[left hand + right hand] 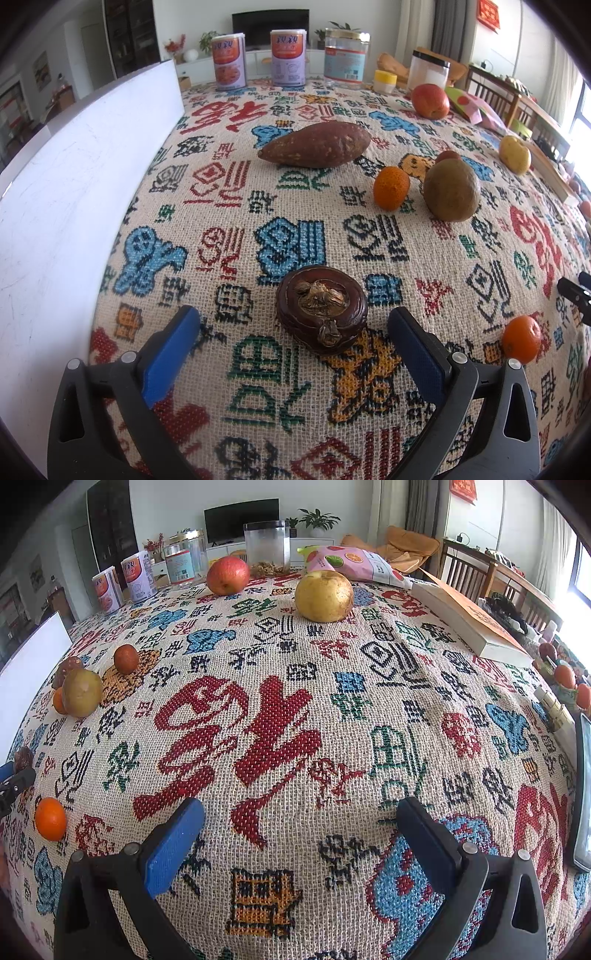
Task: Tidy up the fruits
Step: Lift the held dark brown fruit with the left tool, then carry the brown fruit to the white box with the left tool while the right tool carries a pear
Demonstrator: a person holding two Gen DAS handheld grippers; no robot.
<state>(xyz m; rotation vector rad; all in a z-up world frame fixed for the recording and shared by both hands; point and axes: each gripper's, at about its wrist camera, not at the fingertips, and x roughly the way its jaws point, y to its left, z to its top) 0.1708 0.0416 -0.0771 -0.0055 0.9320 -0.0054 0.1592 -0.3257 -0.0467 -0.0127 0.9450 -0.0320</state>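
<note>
My left gripper is open, its blue pads either side of a dark brown water chestnut lying on the patterned cloth, with clear gaps to both pads. Beyond it lie a sweet potato, a small orange, a brown kiwi, a red apple and a yellow pear. Another small orange sits to the right. My right gripper is open over bare cloth. Far ahead of it are the pear and the apple; the kiwi and orange are at left.
A white board stands along the table's left side. Two cans, a clear jar and a white tub line the far edge. A book and a snack bag lie at the right, with a phone at the right edge.
</note>
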